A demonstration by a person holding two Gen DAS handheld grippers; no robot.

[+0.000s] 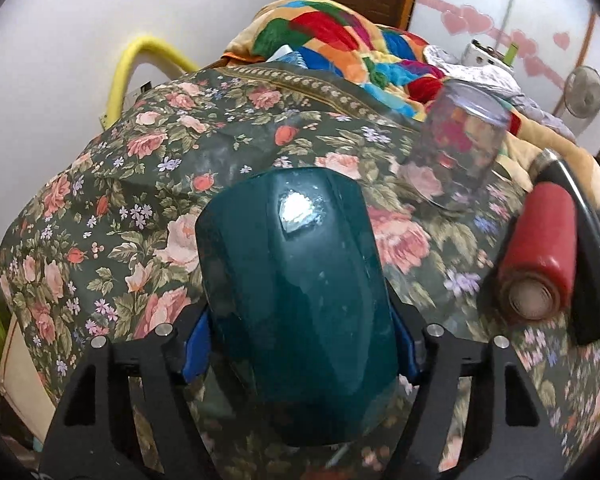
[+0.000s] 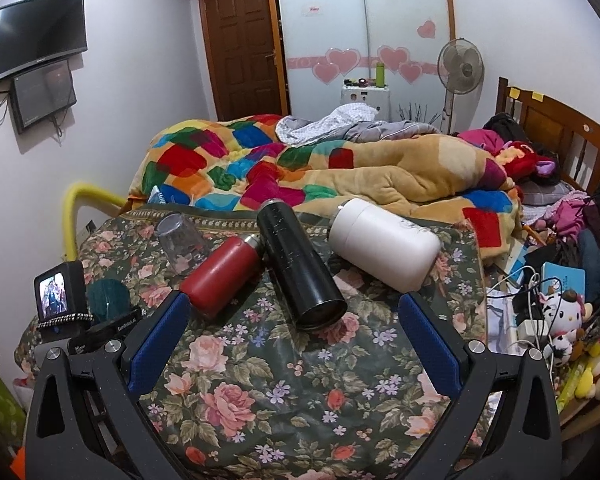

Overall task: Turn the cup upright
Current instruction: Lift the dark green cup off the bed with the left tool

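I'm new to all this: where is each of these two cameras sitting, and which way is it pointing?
Left wrist view: rides on the left tongs, looking forward over the floral cloth; its blue pads clamp a dark teal cup.
Right wrist view: rides on the right tongs, open, facing the red flask, black flask and white flask, with the bed behind.
Shared: the clear glass, the red flask, and the teal cup.

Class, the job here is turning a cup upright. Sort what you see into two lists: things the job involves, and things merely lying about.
Involved in the job:
- teal cup, gripped by the left hand-held gripper
- clear glass, standing upside down

Lying about:
- red flask
- black flask
- white flask
- floral cloth
- right hand-held gripper, open and idle
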